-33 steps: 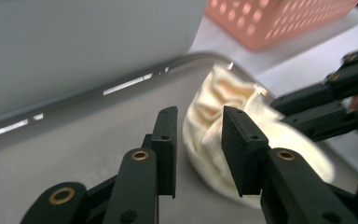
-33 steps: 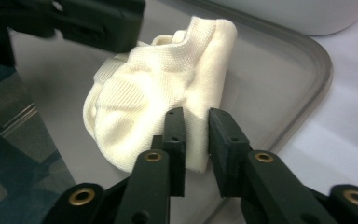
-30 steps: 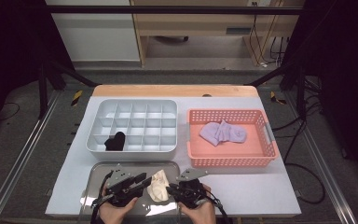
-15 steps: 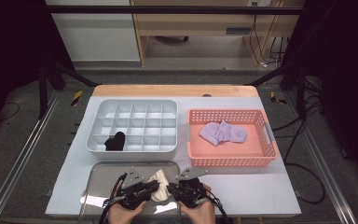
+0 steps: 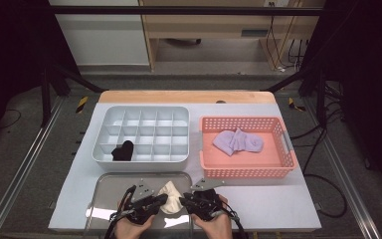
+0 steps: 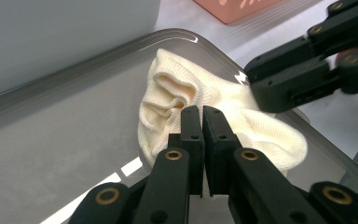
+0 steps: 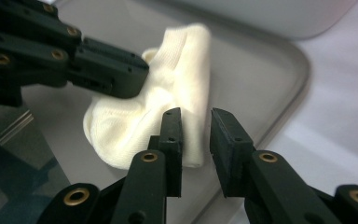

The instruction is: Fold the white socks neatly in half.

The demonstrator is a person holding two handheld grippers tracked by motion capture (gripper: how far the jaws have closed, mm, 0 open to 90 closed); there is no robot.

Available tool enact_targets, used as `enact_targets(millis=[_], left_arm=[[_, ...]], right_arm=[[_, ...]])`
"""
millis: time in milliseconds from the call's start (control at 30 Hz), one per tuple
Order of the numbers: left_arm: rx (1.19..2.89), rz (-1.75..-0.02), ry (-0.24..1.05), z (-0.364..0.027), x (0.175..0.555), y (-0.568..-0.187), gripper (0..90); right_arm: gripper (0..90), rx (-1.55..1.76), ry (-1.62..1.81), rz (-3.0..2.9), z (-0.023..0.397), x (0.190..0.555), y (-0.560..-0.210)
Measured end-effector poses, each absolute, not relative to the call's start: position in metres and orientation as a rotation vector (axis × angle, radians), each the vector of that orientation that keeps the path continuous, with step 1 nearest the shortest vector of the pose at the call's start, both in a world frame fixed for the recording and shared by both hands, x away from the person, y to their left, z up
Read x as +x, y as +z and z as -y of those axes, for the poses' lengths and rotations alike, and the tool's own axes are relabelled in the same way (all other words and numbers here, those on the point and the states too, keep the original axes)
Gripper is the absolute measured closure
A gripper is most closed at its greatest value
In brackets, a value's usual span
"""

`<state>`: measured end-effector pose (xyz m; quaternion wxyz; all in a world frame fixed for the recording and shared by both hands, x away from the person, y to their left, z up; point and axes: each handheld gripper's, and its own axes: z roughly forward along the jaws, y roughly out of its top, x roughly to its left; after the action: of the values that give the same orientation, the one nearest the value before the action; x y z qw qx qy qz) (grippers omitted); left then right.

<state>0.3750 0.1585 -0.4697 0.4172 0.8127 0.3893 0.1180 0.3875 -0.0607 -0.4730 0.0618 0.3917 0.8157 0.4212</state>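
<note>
The left tool [image 5: 155, 203] hides part of the cream sock [image 5: 170, 204], so its grip is probably unconfirmable from above.

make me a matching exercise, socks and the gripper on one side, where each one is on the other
Column one:
1. cream sock
2. black sock
3. purple socks
4. left gripper

Column two:
a. in the pink basket
b. on the metal tray
c. jaws closed at the cream sock's edge
d. in a compartment of the grey organiser

Pairs: 1-b, 2-d, 3-a, 4-c
</note>
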Motion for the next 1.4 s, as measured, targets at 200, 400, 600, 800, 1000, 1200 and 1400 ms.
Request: enact_targets(millis=[200, 400, 600, 800, 1000, 1200, 1400], left_arm=[[2.035, -0.985, 0.290, -0.156, 0.376, -0.471, 87.1], [2.024, -1.004, 0.292, -0.153, 0.375, -0.472, 89.0], [1.984, -1.030, 0.233, -0.154, 0.375, -0.473, 89.1], [1.923, -1.041, 0.165, -0.164, 0.376, -0.470, 88.9], [1.928, -1.046, 0.137, -0.160, 0.373, -0.473, 89.1], [1.949, -1.052, 0.158, -0.151, 0.373, -0.480, 89.1], [1.919, -1.036, 0.226, -0.158, 0.370, -0.471, 89.3]], right_arm=[[82.8, 1.214, 1.303, -2.500, 0.057, 0.390, -0.478], [83.9, 1.068, 1.385, -2.465, 0.055, 0.380, -0.459], [83.9, 0.991, 1.391, -2.511, 0.047, 0.375, -0.457], [83.8, 0.995, 1.367, -2.504, 0.048, 0.375, -0.458], [83.7, 0.997, 1.348, -2.502, 0.046, 0.373, -0.459], [83.7, 0.994, 1.313, -2.524, 0.044, 0.373, -0.461], [83.7, 1.004, 1.318, -2.520, 0.046, 0.373, -0.461]])
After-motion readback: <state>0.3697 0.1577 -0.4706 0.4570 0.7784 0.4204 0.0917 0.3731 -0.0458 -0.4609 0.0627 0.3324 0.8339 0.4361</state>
